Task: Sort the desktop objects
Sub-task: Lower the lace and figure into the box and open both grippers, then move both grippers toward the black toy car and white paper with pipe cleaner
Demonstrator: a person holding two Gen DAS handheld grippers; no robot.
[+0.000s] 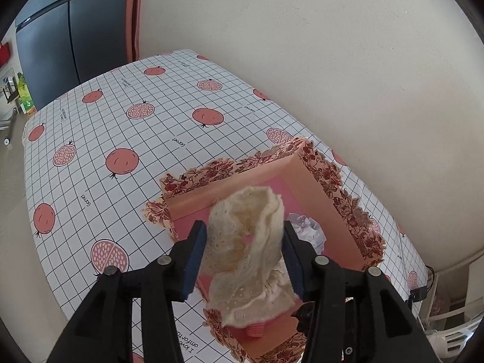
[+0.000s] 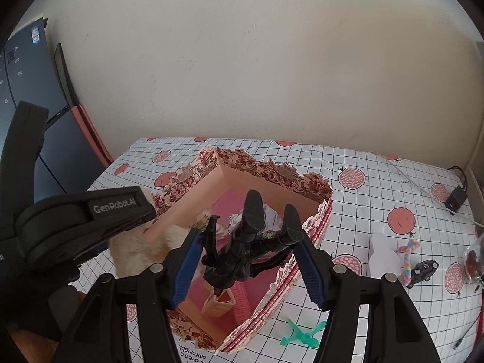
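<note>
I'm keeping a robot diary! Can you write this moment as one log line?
left gripper: cream cloth between pads | right gripper: black figure between pads | both over pink box

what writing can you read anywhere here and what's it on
"GenRobot.AI": left gripper body, right wrist view.
"Garnet": tablecloth, repeated between pomegranates.
"I love" and "omfort": tablecloth's near edge, cut off.
Smaller print on the tablecloth and stickers on the dark cabinet: too small to read.
</note>
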